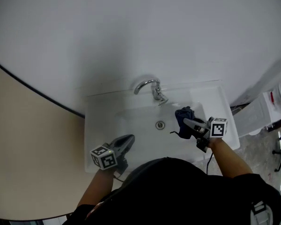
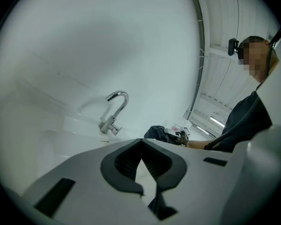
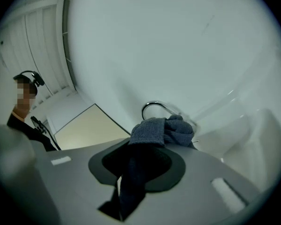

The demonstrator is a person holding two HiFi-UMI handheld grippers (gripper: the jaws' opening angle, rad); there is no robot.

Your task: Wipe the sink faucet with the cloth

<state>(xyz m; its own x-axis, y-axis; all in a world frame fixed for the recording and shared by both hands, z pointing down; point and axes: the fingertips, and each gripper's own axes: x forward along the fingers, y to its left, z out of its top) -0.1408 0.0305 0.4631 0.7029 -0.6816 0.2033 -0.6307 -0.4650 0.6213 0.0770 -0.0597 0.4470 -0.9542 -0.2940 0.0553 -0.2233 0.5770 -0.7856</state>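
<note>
Where the head view starts at its left edge, one beige panel (image 1: pixel 18 149) curves under the white wall. Next comes the left gripper (image 1: pixel 125 142), one of two. It sits over the near-left part of the single white sink (image 1: pixel 100 125), and its one marker cube (image 1: pixel 103 157) is close to the sink's front rim. In the left gripper view its claw is pressed together with nothing between the pads.

Further right, one round drain (image 1: pixel 160 124) lies in the middle of the basin. Behind the drain, one chrome faucet (image 1: pixel 152 89) with a curved spout stands at the back rim.

To the right of the drain is the one dark blue cloth (image 1: pixel 183 115). It is over the right half of the basin, near the faucet, and the head view shows a gap between the two. The right gripper (image 1: pixel 189 123) is pinching it: a bunch of cloth bulges ahead of the claw and a tail hangs down between the pads. This gripper's own marker cube (image 1: pixel 218 127) is above the sink's right side.
</note>
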